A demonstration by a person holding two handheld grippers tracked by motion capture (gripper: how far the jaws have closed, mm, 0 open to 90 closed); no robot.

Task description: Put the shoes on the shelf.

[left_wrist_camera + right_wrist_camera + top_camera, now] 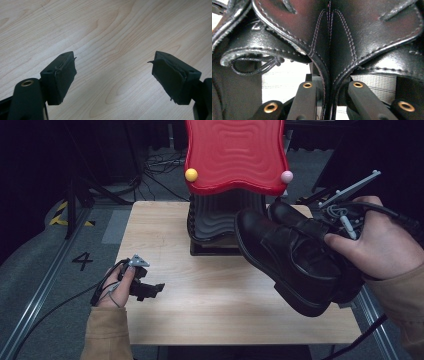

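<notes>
Two black leather shoes [290, 255] hang above the right side of the wooden table [210, 315], toes pointing left and towards the rack. My right gripper [336, 222] is shut on them. In the right gripper view its jaws pinch the two heel collars [329, 50] together, and the gripper [331, 88] sits just below the seam. A loose lace [262, 65] shows at the left. My left gripper [151, 289] rests low over the table's left front. In the left gripper view it [113, 72] stands wide open with bare wood between the pads [63, 75].
A stand with a red wavy top [235, 152] and a black ribbed body [215, 217] stands at the table's back centre. A yellow ball [191, 174] and a pink ball [286, 176] sit at its front corners. Metal rails [45, 280] flank the table.
</notes>
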